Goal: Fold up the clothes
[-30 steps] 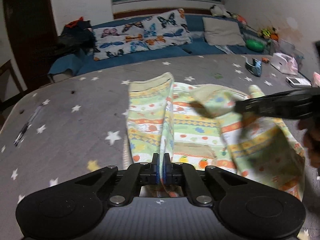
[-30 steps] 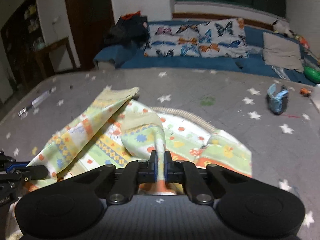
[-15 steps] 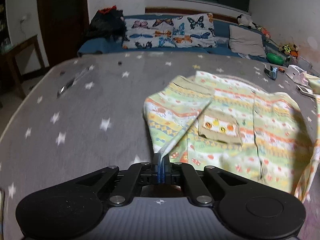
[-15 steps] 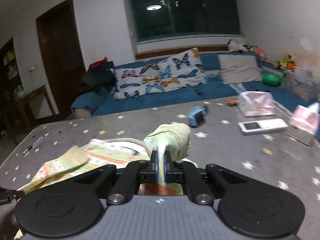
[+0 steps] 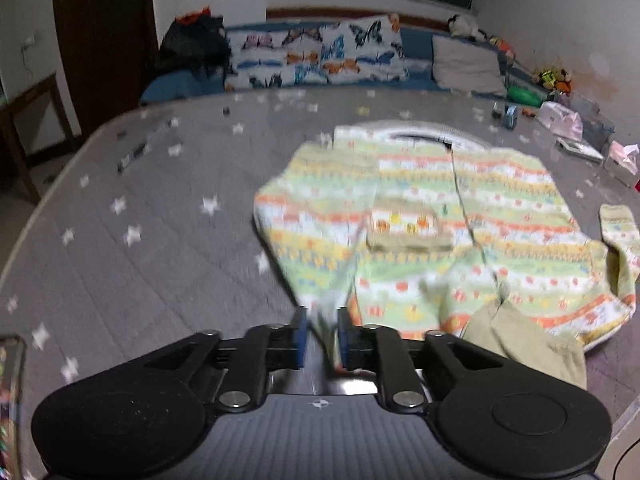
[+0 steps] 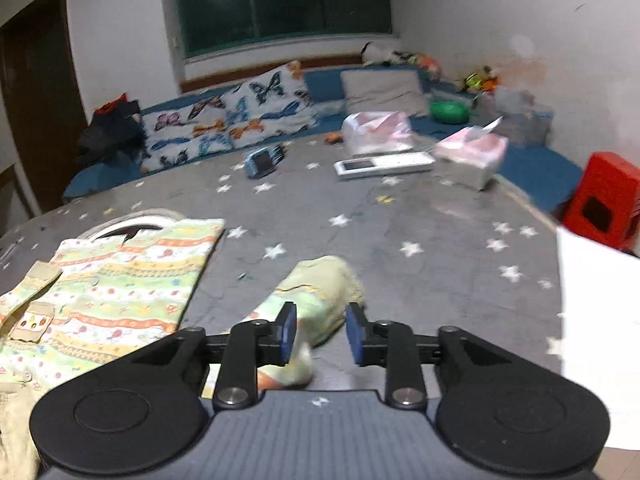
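Garment: a striped, print-patterned child's top [image 5: 420, 216] lies spread face-up on the grey star-print mat [image 5: 132, 264], just ahead of both tongs; its neckline faces away from them and its hem sits nearest them.

Left tongs: the left gripper [image 5: 322, 332] is parted a little, with a blurred fold of the sleeve edge between the blue pads; whether the cloth is pinched or merely draped there I cannot tell for sure, though the gap suggests it is loose.

Right tongs: the right gripper [image 6: 321, 330] stands wide apart, and the right sleeve cuff [image 6: 320, 300] lies slack between and just beyond the fingers, touching the left pad only.

Why so placed: both sleeves sit out to the sides of the body, which reads as laying the top flat before folding.

Pocket: a tan chest pocket [image 5: 408, 228] faces up, so the front is uppermost.

Stage: judged early; no fold is made yet.

Next move calls for: likely regripping a sleeve or side edge and carrying it across the body.

Risk: a bunched hem near the left tongs could crease the fold.

Clutter: a white remote [image 6: 384, 164] and a tissue box [image 6: 472, 156] lie far ahead of the right tongs, well clear of the garment.
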A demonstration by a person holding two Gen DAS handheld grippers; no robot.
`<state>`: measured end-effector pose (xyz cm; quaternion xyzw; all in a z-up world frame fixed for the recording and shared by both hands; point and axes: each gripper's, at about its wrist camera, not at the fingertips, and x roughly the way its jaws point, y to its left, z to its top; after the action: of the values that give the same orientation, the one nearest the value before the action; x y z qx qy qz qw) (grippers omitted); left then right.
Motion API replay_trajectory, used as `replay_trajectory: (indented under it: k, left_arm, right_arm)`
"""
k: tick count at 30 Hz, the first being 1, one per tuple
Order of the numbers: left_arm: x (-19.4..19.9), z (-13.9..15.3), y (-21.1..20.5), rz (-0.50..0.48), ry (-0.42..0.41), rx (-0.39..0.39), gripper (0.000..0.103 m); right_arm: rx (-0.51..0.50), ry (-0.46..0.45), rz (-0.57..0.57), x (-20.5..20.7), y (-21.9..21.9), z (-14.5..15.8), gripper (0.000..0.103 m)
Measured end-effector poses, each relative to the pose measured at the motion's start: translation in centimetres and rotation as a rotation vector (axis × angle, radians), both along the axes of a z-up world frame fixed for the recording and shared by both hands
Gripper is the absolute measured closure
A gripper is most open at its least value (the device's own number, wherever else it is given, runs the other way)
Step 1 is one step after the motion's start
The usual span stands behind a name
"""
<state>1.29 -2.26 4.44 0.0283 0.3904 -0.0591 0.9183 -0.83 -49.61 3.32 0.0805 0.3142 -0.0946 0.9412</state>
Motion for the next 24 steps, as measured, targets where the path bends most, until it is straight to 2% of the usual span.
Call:
replay_trajectory:
  k: [2, 3, 7, 11, 13, 15, 20, 24]
  left_arm:
    - [0.4, 0.7, -0.8, -0.018, -0.032, 0.016, 0.072]
    - [0.7, 0.8, -1.2, -0.027, -0.040, 0.022, 0.072]
    - [2.7, 0.7, -3.1, -0.071, -0.042, 0.017, 0.072]
    - [3.6, -0.1, -5.3, -0.119, -0.023, 0.007, 0.069]
    - [3.5, -0.4, -6.4, -0.150, -0.020, -0.007, 0.066]
    - [3.5, -0.7, -7.5, -0.179, -0.017, -0.019, 0.066]
    - [3.0, -1.2, -10.3, -0.263, -0.012, -0.035, 0.065]
    - [2.6, -1.7, -12.5, -0.322, -0.019, -0.019, 0.064]
  right_arm:
    - [-0.010, -0.019, 0.015, -0.5, 0.4, 0.6, 0.073]
    - [-0.011, -0.025, 0.031, -0.4, 0.9, 0.8, 0.066]
    - [-0.016, -0.045, 0.139, 1.2, 4.6, 0.8, 0.061]
    - [-0.009, -0.008, 0.248, 2.5, 8.5, -0.5, 0.049]
    - [-0.040, 0.011, 0.291, 2.6, 10.3, -1.1, 0.044]
    - [-0.118, 0.040, 0.298, 2.3, 11.6, -1.8, 0.038]
    - [-0.261, 0.102, 0.261, 0.4, 12.5, -3.0, 0.034]
    - [-0.283, 0.132, 0.151, -1.7, 10.5, -3.4, 0.028]
